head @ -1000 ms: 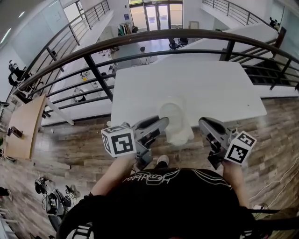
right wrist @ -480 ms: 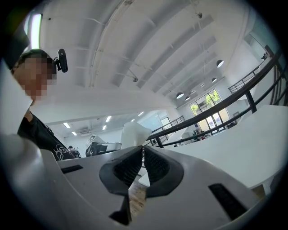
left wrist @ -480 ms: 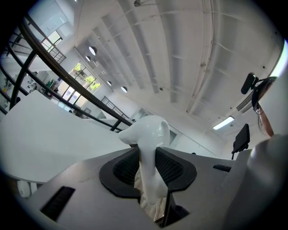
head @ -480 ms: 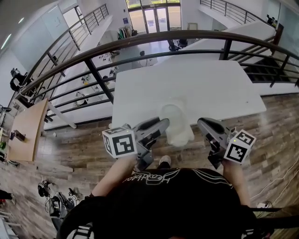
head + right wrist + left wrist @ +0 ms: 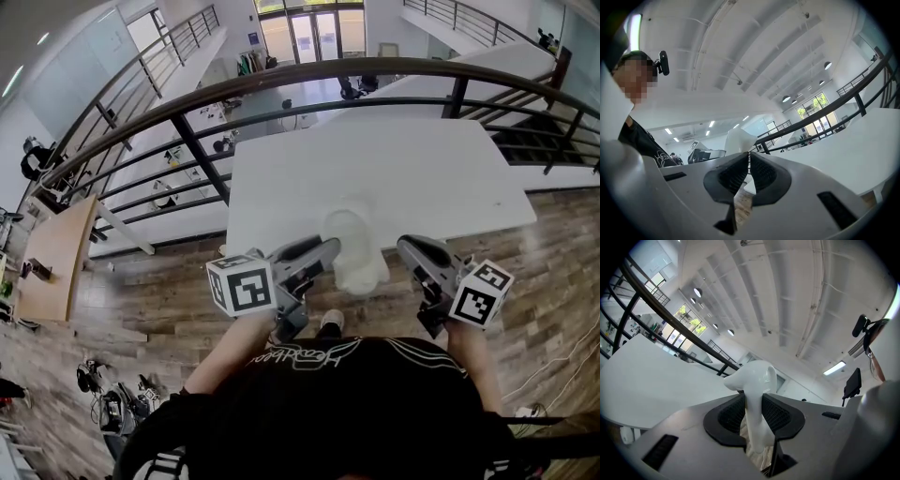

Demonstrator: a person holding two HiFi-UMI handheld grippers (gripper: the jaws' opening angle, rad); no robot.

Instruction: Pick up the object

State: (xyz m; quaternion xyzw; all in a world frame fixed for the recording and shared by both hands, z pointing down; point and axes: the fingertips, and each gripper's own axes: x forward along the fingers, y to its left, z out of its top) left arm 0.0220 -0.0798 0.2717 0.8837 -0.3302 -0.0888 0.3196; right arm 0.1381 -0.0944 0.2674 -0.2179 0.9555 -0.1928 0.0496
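A white, slightly see-through jug (image 5: 354, 251) hangs over the near edge of the white table (image 5: 375, 169) in the head view, between my two grippers. My left gripper (image 5: 328, 249) comes at it from the left. In the left gripper view a curved white part of the jug (image 5: 757, 385) stands upright between the black pads (image 5: 732, 414), and my left gripper (image 5: 753, 405) is shut on it. My right gripper (image 5: 405, 247) sits just right of the jug, apart from it. Its jaws meet with nothing between them in the right gripper view (image 5: 749, 165), where the white jug (image 5: 738, 139) shows beyond the tips.
A dark metal railing (image 5: 197, 145) curves round the far and left sides of the table, with an open lower floor beyond it. Wooden flooring (image 5: 141, 300) lies below the table's near edge. A wooden desk (image 5: 52, 253) stands at the far left.
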